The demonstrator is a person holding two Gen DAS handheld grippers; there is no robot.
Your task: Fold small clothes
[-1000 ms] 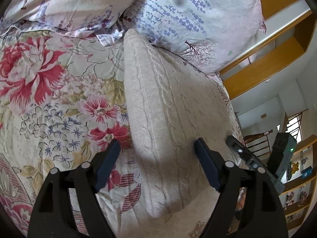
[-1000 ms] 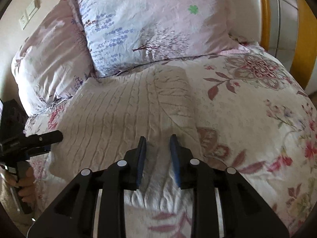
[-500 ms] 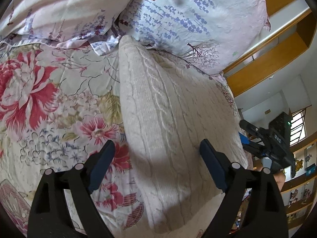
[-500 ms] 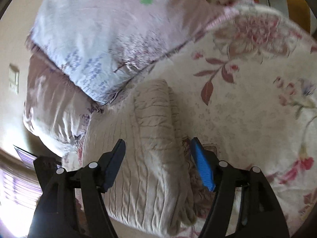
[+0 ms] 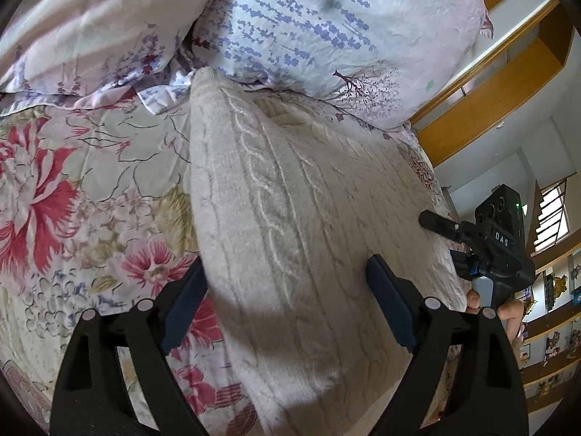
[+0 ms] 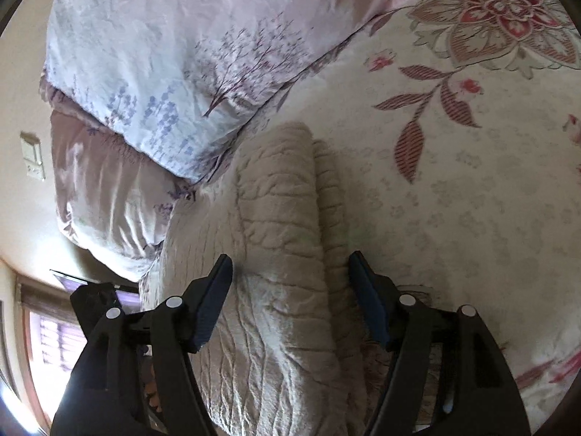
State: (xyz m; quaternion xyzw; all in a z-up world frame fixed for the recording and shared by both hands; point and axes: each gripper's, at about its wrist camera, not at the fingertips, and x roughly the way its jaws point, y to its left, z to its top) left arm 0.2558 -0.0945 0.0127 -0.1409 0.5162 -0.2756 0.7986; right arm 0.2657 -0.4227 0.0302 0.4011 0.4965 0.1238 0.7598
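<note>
The cream cable-knit sweater (image 5: 290, 218) lies on the floral bedspread (image 5: 90, 189), its far end right at the lavender-print pillow (image 5: 326, 29), long axis running from the pillow back toward both tools. Left gripper (image 5: 287, 305) stands wide, empty, straddling the sweater's left edge. Right gripper (image 6: 290, 298), jaws just parted then easing in slightly, grips nothing; the folded-over right edge sits between them. Looks nearer that fold!
</note>
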